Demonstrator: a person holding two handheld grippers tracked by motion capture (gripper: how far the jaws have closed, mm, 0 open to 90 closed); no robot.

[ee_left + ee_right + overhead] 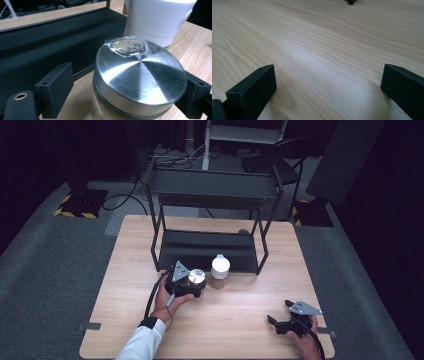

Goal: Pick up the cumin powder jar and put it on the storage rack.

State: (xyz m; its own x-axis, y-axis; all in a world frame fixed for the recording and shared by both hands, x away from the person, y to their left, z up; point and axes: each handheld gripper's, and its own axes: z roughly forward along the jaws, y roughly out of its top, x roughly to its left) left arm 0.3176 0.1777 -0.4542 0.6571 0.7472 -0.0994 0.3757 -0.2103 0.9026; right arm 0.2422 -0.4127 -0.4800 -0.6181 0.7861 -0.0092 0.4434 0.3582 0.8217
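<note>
Wooden surface [240,320] nearest us carries everything. Largest on it is the black two-level rack [210,245] at the back, its lower shelf bare. Just in front stand the white-lidded jar [220,271] and, beside it, the metal-lidded jar [140,82]. We see our left claw [192,282] set around that metal-lidded jar, jaws spread either side and not yet pinching. Our right claw [280,317] rests open, holding nothing, near the front right. We judge the work barely begun: gripping, lifting and placing remain.

Silver-lidded jar [140,82], white-capped jar [155,20] — black rack [210,250], pale wood table [240,320].
</note>
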